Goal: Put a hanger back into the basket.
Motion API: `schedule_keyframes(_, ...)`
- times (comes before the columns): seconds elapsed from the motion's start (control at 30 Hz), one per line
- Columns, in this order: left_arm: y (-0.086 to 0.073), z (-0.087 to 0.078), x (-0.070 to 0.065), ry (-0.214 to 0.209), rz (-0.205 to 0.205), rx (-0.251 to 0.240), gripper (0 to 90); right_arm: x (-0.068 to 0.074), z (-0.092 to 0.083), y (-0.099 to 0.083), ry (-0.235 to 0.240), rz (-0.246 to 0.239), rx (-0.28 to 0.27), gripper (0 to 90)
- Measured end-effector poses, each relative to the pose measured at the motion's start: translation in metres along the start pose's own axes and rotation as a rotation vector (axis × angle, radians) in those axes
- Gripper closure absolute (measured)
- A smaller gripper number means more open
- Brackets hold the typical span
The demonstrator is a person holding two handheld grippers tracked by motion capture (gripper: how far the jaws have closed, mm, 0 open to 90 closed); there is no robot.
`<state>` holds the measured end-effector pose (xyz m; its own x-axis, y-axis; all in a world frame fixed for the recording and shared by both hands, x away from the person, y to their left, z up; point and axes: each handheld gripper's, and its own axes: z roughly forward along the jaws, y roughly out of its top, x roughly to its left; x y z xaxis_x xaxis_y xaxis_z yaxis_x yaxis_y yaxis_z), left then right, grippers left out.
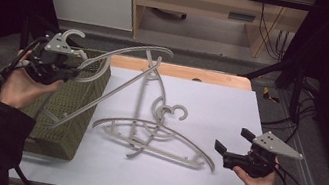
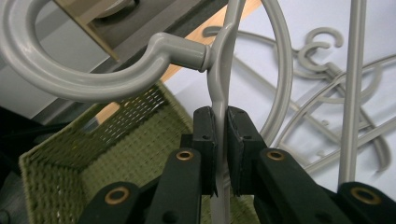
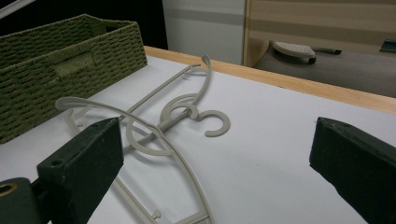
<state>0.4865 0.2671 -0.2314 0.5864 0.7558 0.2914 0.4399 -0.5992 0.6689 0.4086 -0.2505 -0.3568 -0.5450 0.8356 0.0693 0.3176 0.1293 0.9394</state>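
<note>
My left gripper (image 1: 73,72) (image 2: 221,135) is shut on the neck of a grey plastic hanger (image 1: 129,50) (image 2: 177,46), just below its hook. That hanger hangs tilted over the green woven basket (image 1: 71,122) (image 2: 116,135) at the table's left, and its far end reaches out over the table. Other grey hangers (image 1: 157,137) (image 3: 187,112) lie tangled in the middle of the white table top (image 1: 216,106). At the right edge of the table my right gripper (image 1: 234,140) (image 3: 219,154) stands open with nothing between its jaws, pointing toward the pile.
The basket (image 3: 60,65) takes up the left side, partly past the table's edge. A wooden strip (image 1: 181,71) borders the far edge. Beyond it stand a light wooden cabinet (image 1: 193,1) and cables on the floor. Dark frame posts rise on both sides.
</note>
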Motion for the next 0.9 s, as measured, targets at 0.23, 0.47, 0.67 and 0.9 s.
schedule_keyframes(0.23, -0.015, 0.002, 0.026, 0.054, -0.023, 0.026, 82.7, 0.000, 0.000, 0.000, -0.002, 0.000, -0.001, 3.3)
schedule_keyframes(0.47, -0.030, 0.007, 0.047, 0.100, -0.047, 0.057, 82.7, 0.000, 0.001, 0.000, -0.004, 0.003, 0.002, 3.3)
schedule_keyframes(0.67, -0.046, 0.010, 0.063, 0.128, -0.073, 0.072, 82.7, 0.000, 0.003, -0.001, -0.007, 0.000, 0.006, 3.3)
schedule_keyframes(0.9, -0.066, 0.008, 0.084, 0.158, -0.110, 0.092, 82.7, 0.000, 0.004, -0.002, -0.006, 0.001, 0.014, 3.3)
